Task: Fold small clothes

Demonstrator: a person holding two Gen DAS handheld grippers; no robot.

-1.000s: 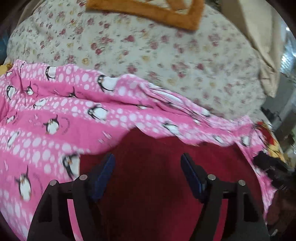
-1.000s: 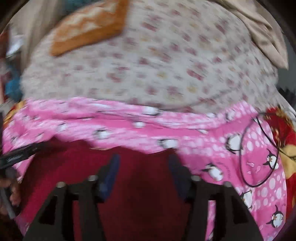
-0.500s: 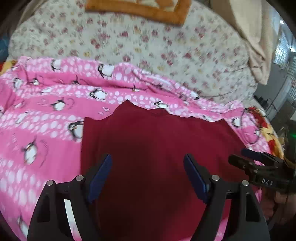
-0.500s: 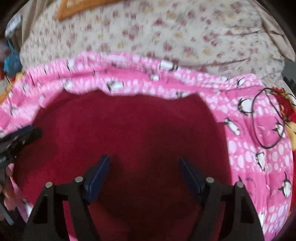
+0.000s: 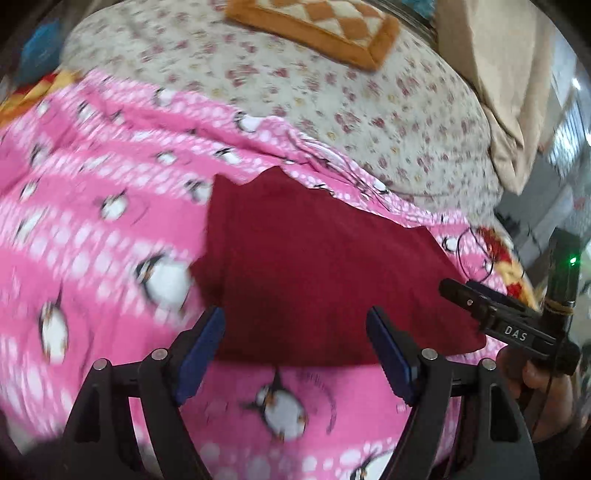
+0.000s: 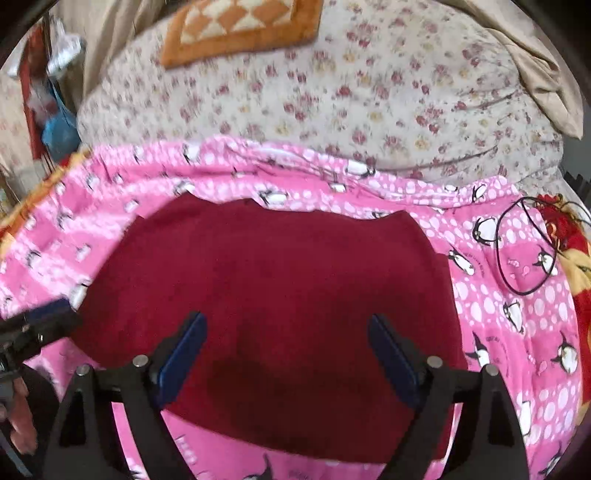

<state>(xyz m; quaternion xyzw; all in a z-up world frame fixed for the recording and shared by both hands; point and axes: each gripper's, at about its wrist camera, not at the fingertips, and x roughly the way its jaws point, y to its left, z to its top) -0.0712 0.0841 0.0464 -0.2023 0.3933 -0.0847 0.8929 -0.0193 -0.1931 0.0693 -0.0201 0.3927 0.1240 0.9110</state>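
A dark red garment (image 6: 273, 295) lies spread flat on a pink penguin-print blanket (image 5: 92, 229), which covers the near part of the bed. Beyond the blanket, toward twelve o'clock, the floral bedspread (image 6: 369, 92) shows, and an orange checkered cushion (image 5: 317, 26) rests on it near the far edge. A beige cloth (image 5: 491, 74) hangs at about two o'clock of the left wrist view.

The left gripper (image 5: 295, 350) hovers over the near edge of the garment with its blue-padded fingers (image 5: 201, 347) held wide apart; nothing sits between them but the cloth and blanket below, and they do not pinch it. The garment's near hem runs just beyond the fingertips, with pink blanket showing under the gripper.

The right gripper (image 6: 288, 354) hangs above the middle of the garment, its jaws opening and its fingers (image 6: 391, 354) already spread wide, with only the flat red fabric beneath and nothing gripped. In the left wrist view this gripper pokes in at three o'clock, held by a hand (image 5: 535, 384). A thin black loop of cord (image 6: 524, 251) lies on the blanket at three o'clock of the garment, beside a red and yellow patterned cover (image 6: 576, 258) at the bed's edge.
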